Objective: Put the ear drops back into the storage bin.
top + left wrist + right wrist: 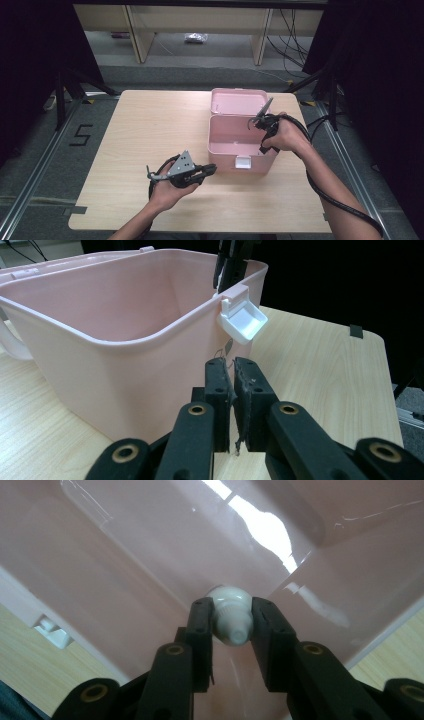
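The open pink storage box (239,145) is sitting on the wooden table (150,130). The right gripper (231,625) is gripping a small white bottle (231,615) inside it, apparently lowering it; releasing should follow. The left gripper (234,380) is waiting beside the box, nearly closed, empty.

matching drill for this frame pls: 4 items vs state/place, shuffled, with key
Items
1. left gripper
2. right gripper
3. white latch
4. box lid

States
A. swung open, standing behind the box
B. jaws shut with nothing between them, beside the box's front wall
C. hanging on the front rim of the pink box
D. clamped on a small white bottle, down inside the box

Pairs: 1-B, 2-D, 3-C, 4-A
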### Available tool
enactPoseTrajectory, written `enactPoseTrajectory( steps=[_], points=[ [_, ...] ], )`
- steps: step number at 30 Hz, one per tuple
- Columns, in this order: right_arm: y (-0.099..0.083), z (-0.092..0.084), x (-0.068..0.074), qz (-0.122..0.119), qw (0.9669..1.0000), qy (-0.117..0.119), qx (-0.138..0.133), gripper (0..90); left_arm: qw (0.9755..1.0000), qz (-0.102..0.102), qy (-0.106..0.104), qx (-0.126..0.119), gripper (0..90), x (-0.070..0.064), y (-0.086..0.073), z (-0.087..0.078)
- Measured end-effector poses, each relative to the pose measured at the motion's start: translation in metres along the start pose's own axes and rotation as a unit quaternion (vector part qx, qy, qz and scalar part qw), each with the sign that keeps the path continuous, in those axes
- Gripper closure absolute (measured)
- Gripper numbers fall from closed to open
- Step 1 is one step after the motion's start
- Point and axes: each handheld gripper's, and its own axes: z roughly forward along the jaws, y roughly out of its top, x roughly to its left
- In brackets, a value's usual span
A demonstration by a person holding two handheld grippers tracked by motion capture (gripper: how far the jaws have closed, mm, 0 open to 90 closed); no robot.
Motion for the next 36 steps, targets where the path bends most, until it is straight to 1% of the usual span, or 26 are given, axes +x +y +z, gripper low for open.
enactPoseTrajectory(
  steps=[2, 3, 4, 5, 7, 9, 12, 13, 14, 15, 16, 17, 18, 19, 21, 23, 24, 26, 28, 29, 30, 31, 33, 35, 36],
  points=[
    [0.0, 0.001, 0.0, -0.004, 1.0, -0.001, -0.001, 72.1, 1.0, -0.003, 0.001, -0.001, 84.2, 0.0, 0.0, 0.0],
    [0.001, 0.001, -0.001, -0.009, 0.9999, -0.005, -0.001, 72.2, 1.0, 0.0, 0.0, -0.001, 84.2, 0.0, 0.0, 0.0],
    [0.001, 0.001, 0.0, -0.006, 1.0, -0.003, 0.0, 72.1, 1.0, -0.004, 0.001, -0.001, 84.2, 0.0, 0.0, 0.0],
    [0.001, 0.001, 0.0, -0.002, 1.0, -0.003, 0.002, 72.1, 1.0, -0.001, 0.0, 0.0, 84.2, 0.0, 0.0, 0.0],
    [0.002, 0.003, 0.0, -0.007, 1.0, -0.003, 0.001, 72.1, 1.0, -0.001, 0.0, 0.0, 84.1, 0.0, 0.0, 0.001],
    [0.003, 0.002, 0.001, 0.003, 1.0, -0.002, 0.007, 72.1, 1.0, 0.0, 0.0, 0.0, 84.0, 0.0, 0.0, 0.0],
    [0.003, 0.004, 0.0, -0.012, 0.9999, -0.004, 0.003, 72.1, 1.0, -0.002, 0.0, -0.001, 83.9, 0.0, 0.0, 0.0],
    [0.004, 0.004, 0.002, 0.003, 1.0, -0.001, 0.008, 72.1, 1.0, 0.0, -0.001, 0.0, 84.0, 0.0, 0.0, 0.0],
    [0.004, 0.005, 0.001, -0.002, 1.0, -0.003, 0.007, 72.1, 1.0, 0.0, -0.001, 0.0, 83.9, 0.0, 0.0, 0.0],
    [0.004, 0.006, 0.0, -0.013, 0.9999, -0.006, 0.006, 72.1, 1.0, -0.001, -0.001, 0.0, 84.0, 0.0, 0.0, 0.0],
    [0.004, 0.006, 0.001, -0.004, 0.9999, -0.002, 0.01, 72.1, 1.0, 0.0, -0.001, 0.0, 83.9, 0.0, 0.0, 0.0],
    [0.005, 0.006, 0.001, -0.004, 0.9999, -0.003, 0.01, 72.1, 1.0, 0.0, -0.001, 0.0, 83.9, 0.0, -0.001, 0.0],
    [0.005, 0.006, 0.002, 0.004, 0.9999, -0.002, 0.013, 72.1, 1.0, 0.0, 0.0, 0.0, 83.9, 0.0, -0.001, 0.0],
    [0.005, 0.006, 0.002, 0.002, 0.9999, -0.006, 0.012, 72.1, 1.0, 0.0, 0.0, 0.0, 83.9, 0.0, -0.001, 0.0],
    [0.006, 0.007, 0.002, 0.003, 0.9999, -0.004, 0.013, 72.1, 1.0, -0.001, 0.0, 0.0, 83.8, 0.0, -0.001, 0.0],
    [0.006, 0.008, 0.001, -0.009, 0.9999, -0.005, 0.011, 72.1, 1.0, 0.0, 0.0, 0.0, 83.8, 0.0, -0.001, 0.0],
    [0.007, 0.008, 0.002, 0.002, 0.9999, -0.003, 0.016, 72.1, 1.0, -0.001, 0.0, 0.0, 83.8, 0.0, -0.001, 0.0],
    [0.007, 0.009, 0.002, 0.004, 0.9998, -0.006, 0.017, 72.1, 1.0, 0.0, 0.0, 0.001, 83.8, 0.001, -0.001, 0.0],
    [0.007, 0.01, 0.002, 0.001, 0.9998, -0.004, 0.019, 72.1, 1.0, 0.0, 0.0, 0.0, 83.8, 0.001, -0.001, 0.0],
    [0.007, 0.011, 0.0, -0.012, 0.9998, -0.007, 0.014, 72.1, 1.0, 0.0, 0.0, 0.001, 83.7, 0.001, -0.001, 0.0],
    [0.007, 0.011, 0.0, -0.014, 0.9998, -0.008, 0.014, 72.1, 1.0, 0.0, 0.0, 0.0, 83.7, 0.001, -0.001, 0.0],
    [0.008, 0.011, 0.002, 0.002, 0.9998, -0.007, 0.019, 72.1, 1.0, 0.0, 0.0, 0.0, 83.7, 0.001, -0.001, 0.0],
    [0.008, 0.011, 0.002, 0.004, 0.9998, -0.005, 0.021, 72.1, 1.0, 0.0, 0.0, 0.0, 83.7, 0.001, -0.001, 0.0],
    [0.009, 0.012, 0.002, 0.0, 0.9998, -0.003, 0.022, 72.1, 1.0, 0.0, 0.0, 0.0, 83.7, 0.001, -0.001, 0.0],
    [0.009, 0.013, 0.0, -0.011, 0.9997, -0.008, 0.018, 72.1, 1.0, 0.0, 0.0, 0.001, 83.7, 0.001, -0.001, 0.0]
  ],
)
